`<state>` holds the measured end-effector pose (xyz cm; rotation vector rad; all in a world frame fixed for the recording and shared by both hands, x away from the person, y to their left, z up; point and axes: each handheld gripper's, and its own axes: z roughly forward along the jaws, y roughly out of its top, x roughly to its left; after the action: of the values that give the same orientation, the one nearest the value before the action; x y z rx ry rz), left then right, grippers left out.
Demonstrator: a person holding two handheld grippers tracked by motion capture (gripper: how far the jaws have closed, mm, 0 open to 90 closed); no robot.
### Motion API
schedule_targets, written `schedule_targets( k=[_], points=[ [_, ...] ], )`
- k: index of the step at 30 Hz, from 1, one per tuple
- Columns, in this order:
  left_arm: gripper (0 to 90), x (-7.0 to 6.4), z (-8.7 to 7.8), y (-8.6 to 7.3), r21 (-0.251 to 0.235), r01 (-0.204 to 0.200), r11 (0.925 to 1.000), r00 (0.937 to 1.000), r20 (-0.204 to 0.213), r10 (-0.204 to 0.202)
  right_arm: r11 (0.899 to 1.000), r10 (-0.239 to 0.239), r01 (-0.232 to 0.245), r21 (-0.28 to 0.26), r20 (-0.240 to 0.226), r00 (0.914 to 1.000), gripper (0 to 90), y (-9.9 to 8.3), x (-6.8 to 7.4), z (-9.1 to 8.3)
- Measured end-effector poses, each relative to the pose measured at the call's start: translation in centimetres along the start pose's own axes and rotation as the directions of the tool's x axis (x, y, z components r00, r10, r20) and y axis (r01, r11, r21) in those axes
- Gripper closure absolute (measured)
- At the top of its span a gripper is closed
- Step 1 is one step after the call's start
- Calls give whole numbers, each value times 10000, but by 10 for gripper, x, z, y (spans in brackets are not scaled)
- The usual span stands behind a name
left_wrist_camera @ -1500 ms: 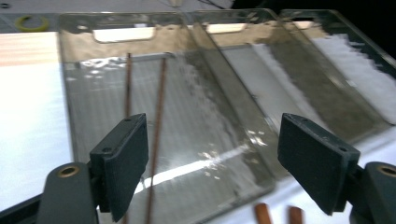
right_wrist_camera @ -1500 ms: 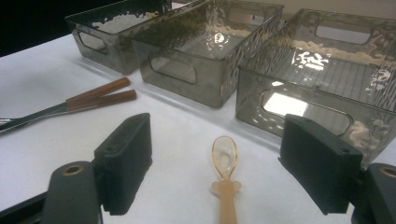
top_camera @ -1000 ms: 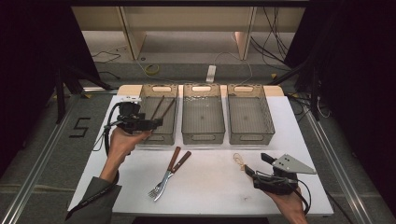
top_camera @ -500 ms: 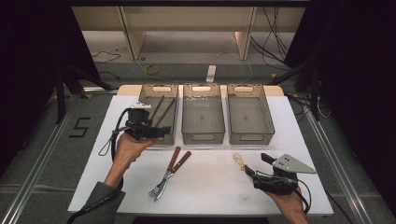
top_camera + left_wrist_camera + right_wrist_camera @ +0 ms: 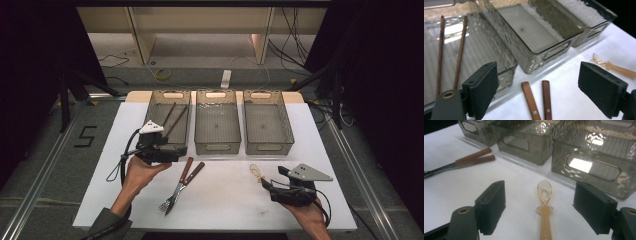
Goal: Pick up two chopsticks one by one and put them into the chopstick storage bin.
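A person at a white table (image 5: pixel 320 150) holds a two-jaw gripper in each hand. The left gripper (image 5: pixel 176 154) hovers at the near end of the leftmost of three clear smoky bins (image 5: pixel 169 125), and its jaws are spread wide with nothing between them. In the left gripper view, that bin's near wall sits just behind its left jaw, and two thin brown chopsticks (image 5: pixel 449 52) lie lengthwise inside the bin, beyond and to that side. Ahead of the open jaws and slightly below them, two wooden-handled forks (image 5: pixel 179 186) lie side by side on the table, their handles (image 5: pixel 537 100) pointing up between the jaws, not touched by either. The middle bin (image 5: pixel 216 126) and the right bin (image 5: pixel 267 127) stand farther off, beyond the right jaw. The right gripper (image 5: pixel 267 184) rests low near the table's front edge, held in the person's right hand (image 5: pixel 310 215), and its jaws also stand wide apart, gripping nothing. In the right gripper view, a small translucent amber spoon (image 5: pixel 544 207) lies flat on the table right between the two jaws, bowl pointing away toward the bins, handle running back toward the gripper; neither jaw touches it. The forks lie well off beyond its left jaw, and the front walls of the bins rise just past the spoon's bowl.
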<state>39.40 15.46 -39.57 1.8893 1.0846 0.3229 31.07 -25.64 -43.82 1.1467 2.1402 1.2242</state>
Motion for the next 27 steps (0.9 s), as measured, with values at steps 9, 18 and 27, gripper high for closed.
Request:
schedule_targets(
  k=[9, 18, 27],
  points=[
    [159, -5, -6, -18, -534, -83, 9985, 9994, 320, 100, 9977, 116, -115, 664, -9, 9999, 262, -4, -6, 7],
    [159, -11, -13, -32, -1074, -372, 9935, 9972, 607, 439, 9957, 132, -120, 918, -132, 9998, 260, -5, -4, 8],
    [159, -13, -16, -38, -1036, -421, 9937, 9975, 513, 476, 9926, 148, -135, 1207, -96, 9998, 259, -7, -5, 10]
  ],
)
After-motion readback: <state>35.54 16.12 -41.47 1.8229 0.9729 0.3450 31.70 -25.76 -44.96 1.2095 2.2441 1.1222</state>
